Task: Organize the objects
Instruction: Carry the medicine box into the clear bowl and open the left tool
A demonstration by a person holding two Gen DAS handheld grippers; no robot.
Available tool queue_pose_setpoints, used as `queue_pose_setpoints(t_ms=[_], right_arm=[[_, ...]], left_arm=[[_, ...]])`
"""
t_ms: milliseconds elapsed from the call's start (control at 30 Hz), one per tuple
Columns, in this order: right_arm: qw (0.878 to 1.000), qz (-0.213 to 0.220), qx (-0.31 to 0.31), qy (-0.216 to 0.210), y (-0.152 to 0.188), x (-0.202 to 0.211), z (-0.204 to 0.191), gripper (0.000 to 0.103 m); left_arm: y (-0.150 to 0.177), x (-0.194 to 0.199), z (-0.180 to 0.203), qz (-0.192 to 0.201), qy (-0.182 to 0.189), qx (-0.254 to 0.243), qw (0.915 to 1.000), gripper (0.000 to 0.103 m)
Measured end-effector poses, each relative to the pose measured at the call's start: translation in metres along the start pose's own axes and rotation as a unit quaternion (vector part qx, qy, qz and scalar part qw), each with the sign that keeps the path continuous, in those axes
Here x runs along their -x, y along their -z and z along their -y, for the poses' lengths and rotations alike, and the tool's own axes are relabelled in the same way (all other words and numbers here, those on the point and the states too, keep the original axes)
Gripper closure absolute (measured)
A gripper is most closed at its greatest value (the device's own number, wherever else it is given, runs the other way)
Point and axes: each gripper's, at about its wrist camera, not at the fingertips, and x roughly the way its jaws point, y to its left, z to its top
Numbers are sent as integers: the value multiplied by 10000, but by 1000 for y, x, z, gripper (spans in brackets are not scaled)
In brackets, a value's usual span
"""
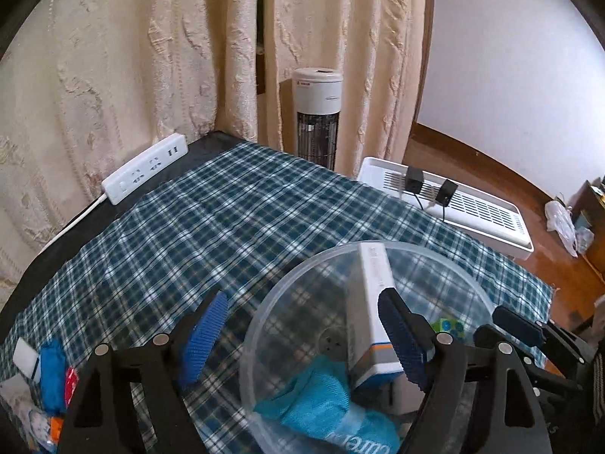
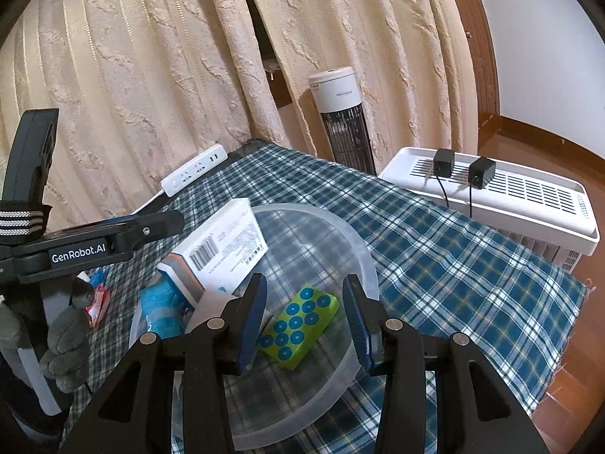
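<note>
Under the open right gripper (image 2: 304,321) sat the half-filled bowl (image 2: 363,249), so fetching another loose thing probably came next.

Teal towel (image 1: 321,401) partly behind the left gripper's right finger and cut by the bottom edge, small packets (image 1: 53,374) left of that gripper half hidden and unreadable, white box (image 2: 223,249) print too small to read
</note>
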Motion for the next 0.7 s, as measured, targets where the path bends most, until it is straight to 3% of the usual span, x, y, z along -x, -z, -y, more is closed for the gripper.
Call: queue_pose_setpoints(t_ms=[267, 400, 533, 700], right_arm=[[10000, 4, 51, -26, 2, 2, -8, 59], [10000, -7, 30, -15, 2, 2, -8, 59], [10000, -19, 16, -14, 3, 2, -9, 59], [10000, -22, 42, -34, 4, 3, -11, 59]], left_arm=[[9, 0, 3, -65, -126, -98, 9999, 18], [12, 3, 5, -72, -16, -100, 9999, 17], [15, 4, 12, -54, 13, -175, 9998, 12], [17, -4, 11, -71, -352, -193, 9992, 11]])
